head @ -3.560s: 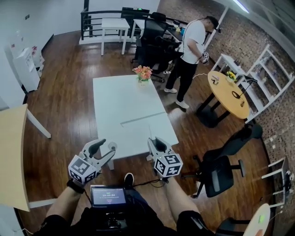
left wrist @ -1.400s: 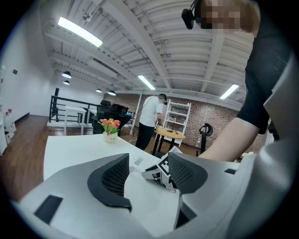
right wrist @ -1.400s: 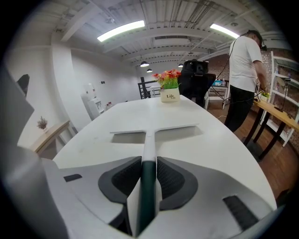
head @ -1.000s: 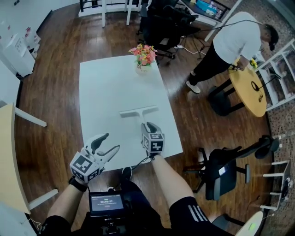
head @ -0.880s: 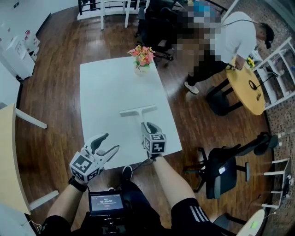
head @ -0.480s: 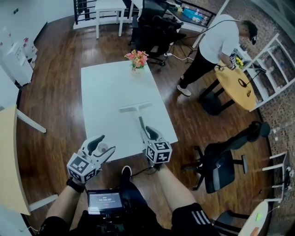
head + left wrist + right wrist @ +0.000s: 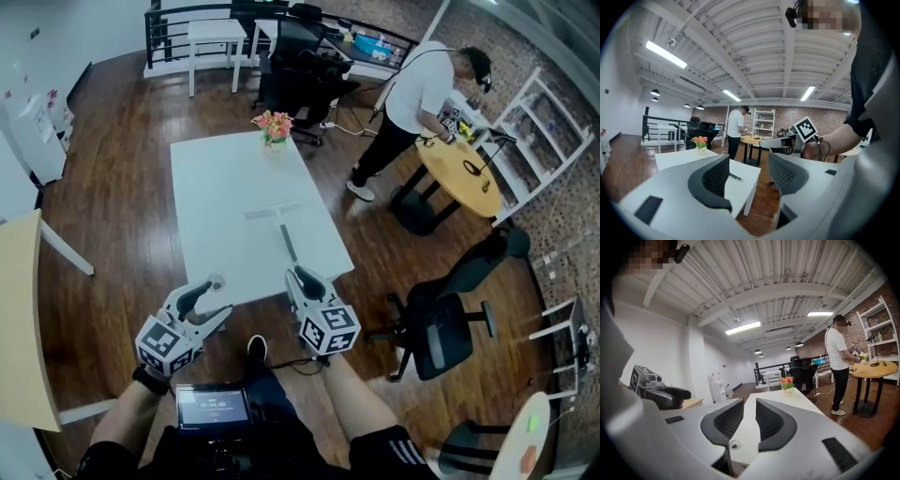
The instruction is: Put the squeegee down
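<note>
The squeegee (image 7: 278, 220) lies flat on the white table (image 7: 225, 187), blade across and handle pointing toward me. Its dark handle end (image 7: 736, 177) shows in the left gripper view. My right gripper (image 7: 298, 275) hovers at the table's near edge, a short way behind the handle, jaws slightly apart and empty (image 7: 750, 411). My left gripper (image 7: 212, 298) hangs off the near left corner, open wide with nothing in it (image 7: 748, 173). The right gripper view does not show the squeegee.
A vase of flowers (image 7: 272, 126) stands at the table's far end. A person (image 7: 412, 89) stands by a round wooden table (image 7: 462, 173) on the right. A black office chair (image 7: 441, 333) sits near right; a wooden table edge (image 7: 21, 309) lies left.
My right gripper, which was at the squeegee's handle on the table, has drawn back toward me past the near edge. The squeegee stays lying on the table. The left gripper barely moved.
</note>
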The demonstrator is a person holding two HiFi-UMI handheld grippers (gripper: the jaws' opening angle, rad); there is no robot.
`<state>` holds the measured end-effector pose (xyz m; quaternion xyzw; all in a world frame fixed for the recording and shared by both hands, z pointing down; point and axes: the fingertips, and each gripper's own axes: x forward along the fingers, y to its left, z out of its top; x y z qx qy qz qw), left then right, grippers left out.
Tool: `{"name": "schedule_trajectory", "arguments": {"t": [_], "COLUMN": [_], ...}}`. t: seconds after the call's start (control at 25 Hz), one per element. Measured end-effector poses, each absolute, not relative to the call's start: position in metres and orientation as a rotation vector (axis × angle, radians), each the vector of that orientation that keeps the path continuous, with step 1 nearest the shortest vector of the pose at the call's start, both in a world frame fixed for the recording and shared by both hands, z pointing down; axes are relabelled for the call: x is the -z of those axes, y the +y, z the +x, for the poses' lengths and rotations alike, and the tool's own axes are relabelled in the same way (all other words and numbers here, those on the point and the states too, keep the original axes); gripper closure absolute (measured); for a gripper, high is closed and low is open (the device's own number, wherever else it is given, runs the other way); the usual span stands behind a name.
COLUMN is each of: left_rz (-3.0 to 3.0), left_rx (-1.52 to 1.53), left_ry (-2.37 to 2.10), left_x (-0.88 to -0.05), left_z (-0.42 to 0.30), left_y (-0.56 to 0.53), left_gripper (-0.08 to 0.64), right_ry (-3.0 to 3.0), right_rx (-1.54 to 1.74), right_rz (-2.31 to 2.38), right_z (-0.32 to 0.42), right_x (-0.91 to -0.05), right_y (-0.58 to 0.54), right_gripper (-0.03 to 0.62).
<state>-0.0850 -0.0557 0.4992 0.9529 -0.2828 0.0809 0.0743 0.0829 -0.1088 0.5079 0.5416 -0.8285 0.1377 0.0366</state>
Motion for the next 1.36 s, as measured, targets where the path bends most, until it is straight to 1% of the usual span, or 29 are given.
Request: {"name": "schedule_trajectory", "arguments": {"t": [0.28,0.52,0.76,1.0,1.36], "left_rz": [2.853,2.843,2.832,2.812,2.806], "left_rx": [-0.187,-0.176,-0.134,-0.131,-0.153], "left_ry": [-0.822,-0.810,-0.852,-0.892,-0.916], "left_x": [-0.506,-0.488,-0.472,-0.464,-0.461], "left_z": [-0.087,-0.083,-0.078,-0.068,-0.057], "left_y": [-0.014,0.003,0.004,0.011,0.020], "left_gripper": [0.296,0.296,0.296,0.296,0.296], "right_ry": [-2.580,-2.604,-2.636,-2.646,-2.675], "right_rx": [-0.376,-0.338,-0.313,-0.282,-0.243], "right_rz": [1.674,1.671,1.623,1.554,1.456], "right_z": [0.075,0.077,0.079,0.089,0.084], "right_x": [-0.481,-0.459,-0.452,-0.456,-0.459], "right_y": [-0.050,-0.019,-0.007,0.003,0.009], "right_gripper": [0.497,0.503,0.503,0.503,0.503]}}
